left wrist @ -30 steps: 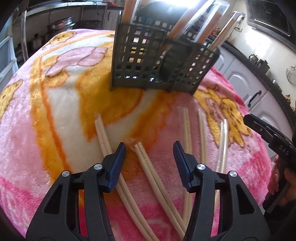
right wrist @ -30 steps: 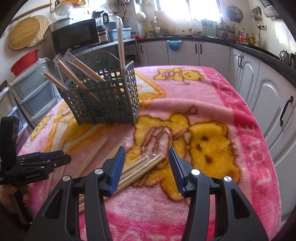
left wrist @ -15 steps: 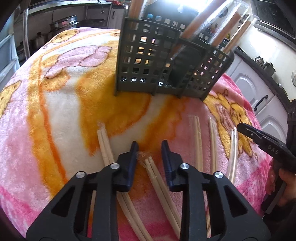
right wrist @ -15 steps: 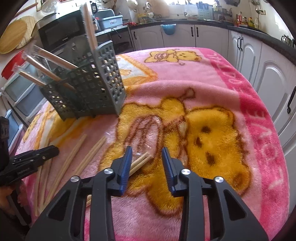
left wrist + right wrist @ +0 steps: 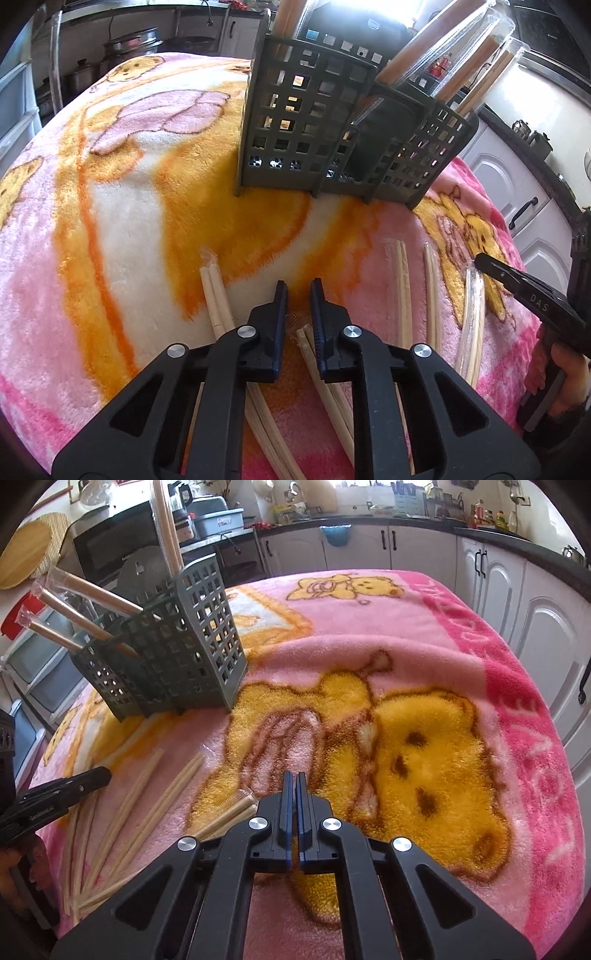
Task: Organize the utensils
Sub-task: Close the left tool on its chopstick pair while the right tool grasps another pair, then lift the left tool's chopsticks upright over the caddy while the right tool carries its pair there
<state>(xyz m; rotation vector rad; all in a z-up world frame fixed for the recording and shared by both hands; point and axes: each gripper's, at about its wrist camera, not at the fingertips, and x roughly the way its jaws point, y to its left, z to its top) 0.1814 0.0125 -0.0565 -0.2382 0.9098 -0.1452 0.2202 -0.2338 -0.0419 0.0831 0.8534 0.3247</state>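
The grey basket [image 5: 343, 147] stands on the pink blanket [image 5: 424, 657] with wrapped chopsticks [image 5: 439, 48] leaning inside; nearer than the basket, the left gripper [image 5: 298, 295] holds its fingers slightly apart over a loose chopstick pair [image 5: 325, 373]; beside the basket, the right gripper [image 5: 294, 786] has its fingers pressed together, empty, just beside another wrapped pair [image 5: 229, 812].

My left gripper [image 5: 298, 291] hangs over the blanket [image 5: 110, 229], with the caddy [image 5: 332, 147] standing ahead of it. Wrapped chopsticks [image 5: 439, 48] lean out of the caddy's right compartments. Loose chopstick pairs lie on the blanket between me and the caddy: one [image 5: 216, 295] to the left of my fingers, one [image 5: 314, 362] under them, others [image 5: 404, 284] to the right. My right gripper [image 5: 294, 775] sits right of them all, one pair [image 5: 232, 808] just to its left.
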